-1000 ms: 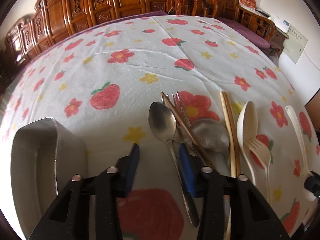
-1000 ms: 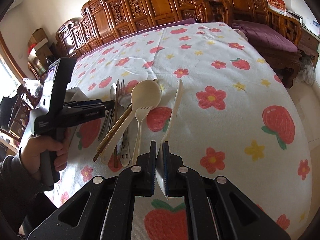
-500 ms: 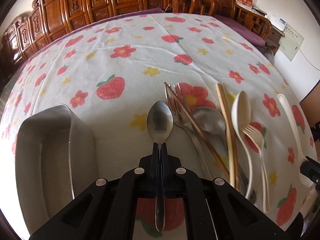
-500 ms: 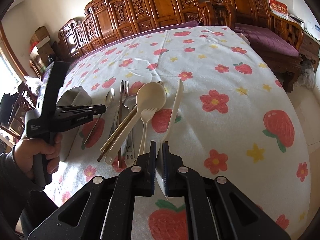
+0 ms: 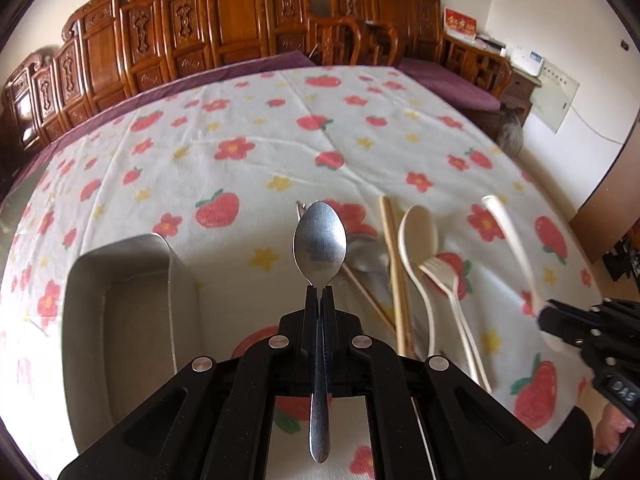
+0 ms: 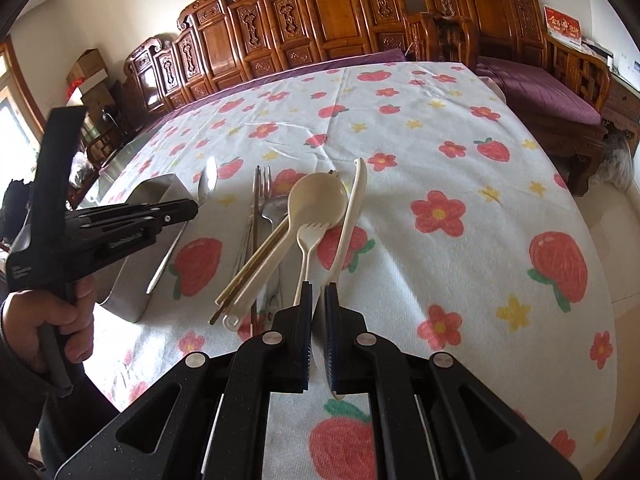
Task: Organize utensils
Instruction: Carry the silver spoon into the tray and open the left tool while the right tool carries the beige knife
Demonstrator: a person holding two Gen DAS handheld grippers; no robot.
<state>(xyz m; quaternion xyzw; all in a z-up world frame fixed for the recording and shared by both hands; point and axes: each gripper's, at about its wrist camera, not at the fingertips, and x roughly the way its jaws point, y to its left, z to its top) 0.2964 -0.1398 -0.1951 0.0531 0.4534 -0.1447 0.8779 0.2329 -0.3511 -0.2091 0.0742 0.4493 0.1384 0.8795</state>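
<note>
Carved wooden chairs ring the far side of the flowered tablecloth (image 5: 248,136), and through the left wrist view I have the left gripper (image 5: 319,294) clenched on the neck of the metal spoon (image 5: 320,240), lifted clear of the cloth with the metal tray (image 5: 80,280) just to its left. Through the right wrist view, the right gripper (image 6: 318,294) pinches the near end of the cream plastic knife (image 6: 352,216), right of the remaining pile. I judge I'm mid-transfer: next I swing the spoon left over the tray and release.
</note>
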